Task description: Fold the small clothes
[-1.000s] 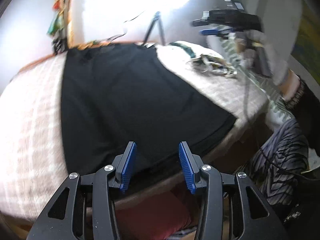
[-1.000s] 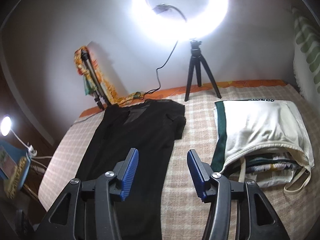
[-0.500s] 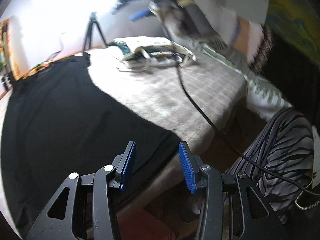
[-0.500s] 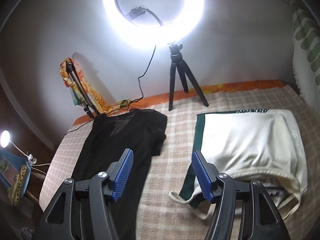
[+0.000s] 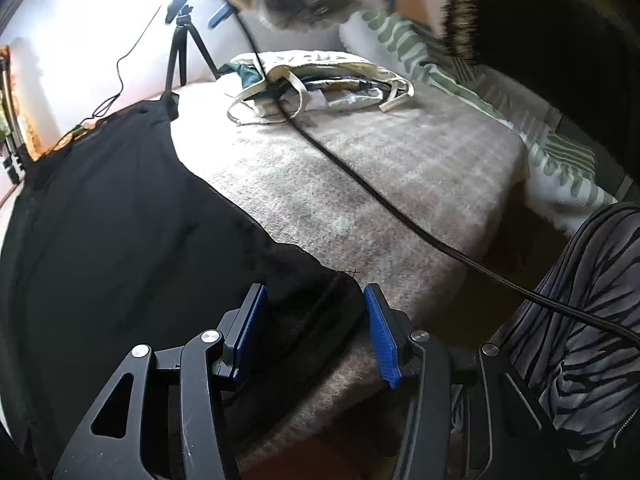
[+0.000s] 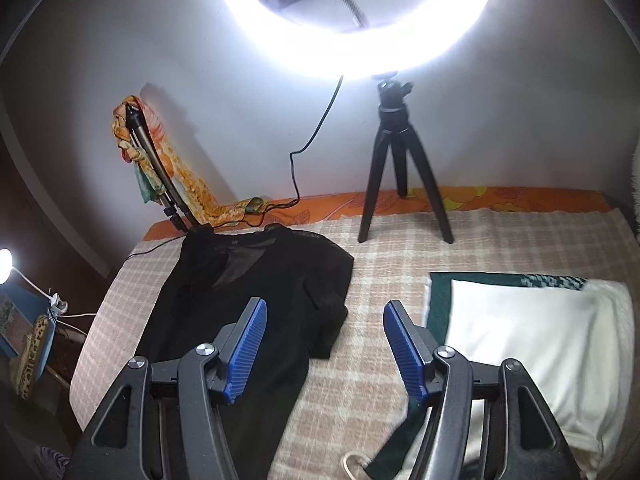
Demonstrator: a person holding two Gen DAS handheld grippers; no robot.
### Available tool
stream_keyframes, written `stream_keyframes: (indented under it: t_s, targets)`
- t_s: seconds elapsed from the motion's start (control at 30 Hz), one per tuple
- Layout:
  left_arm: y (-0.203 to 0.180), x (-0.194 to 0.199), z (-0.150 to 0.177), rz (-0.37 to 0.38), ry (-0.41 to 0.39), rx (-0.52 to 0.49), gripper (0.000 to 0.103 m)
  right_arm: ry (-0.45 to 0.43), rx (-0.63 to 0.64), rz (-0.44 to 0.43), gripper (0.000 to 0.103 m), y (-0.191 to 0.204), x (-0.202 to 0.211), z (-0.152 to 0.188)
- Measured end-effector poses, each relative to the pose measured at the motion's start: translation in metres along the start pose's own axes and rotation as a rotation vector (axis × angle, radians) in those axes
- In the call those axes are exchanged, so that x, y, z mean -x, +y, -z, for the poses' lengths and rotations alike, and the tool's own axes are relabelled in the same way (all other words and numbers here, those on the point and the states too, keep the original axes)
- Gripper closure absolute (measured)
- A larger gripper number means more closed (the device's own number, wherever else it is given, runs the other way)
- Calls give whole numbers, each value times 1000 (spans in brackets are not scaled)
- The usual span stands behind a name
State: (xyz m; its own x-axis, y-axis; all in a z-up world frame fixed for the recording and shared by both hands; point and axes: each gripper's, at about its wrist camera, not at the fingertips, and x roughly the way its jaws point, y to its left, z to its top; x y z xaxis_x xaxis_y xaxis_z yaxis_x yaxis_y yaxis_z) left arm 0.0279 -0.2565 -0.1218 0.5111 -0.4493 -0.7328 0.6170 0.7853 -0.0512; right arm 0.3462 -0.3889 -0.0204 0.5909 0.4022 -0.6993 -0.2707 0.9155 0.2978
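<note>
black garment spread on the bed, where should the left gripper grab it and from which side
Probably the near hem corner of the black garment, at the bed's front edge. That corner already sits between the opening fingers of the left gripper. Come in from the front edge, angled down, since the cloth lies flat.

Each camera rides a hand-held gripper, angled down over the bed [image 6: 400, 264]. Both share the black garment [image 5: 120, 220], close.
</note>
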Motion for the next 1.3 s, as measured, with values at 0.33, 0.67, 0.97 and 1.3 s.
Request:
stream_keyframes:
  t_s: [0.33,0.67,0.97,1.3]
  targets:
    - [43,1,-3,122,-51,180,94,108,-19,36,41,-5,-100,-9]
    - [61,22,-1,161,-124,283,94,150,-74,69,55,-19,-165,-15]
    - [73,21,6,187,-133,357,94,159,37,136,74,5,-186,-15]
    - [83,36,14,188,-209,432,96,151,140,211,103,40,-176,-34]
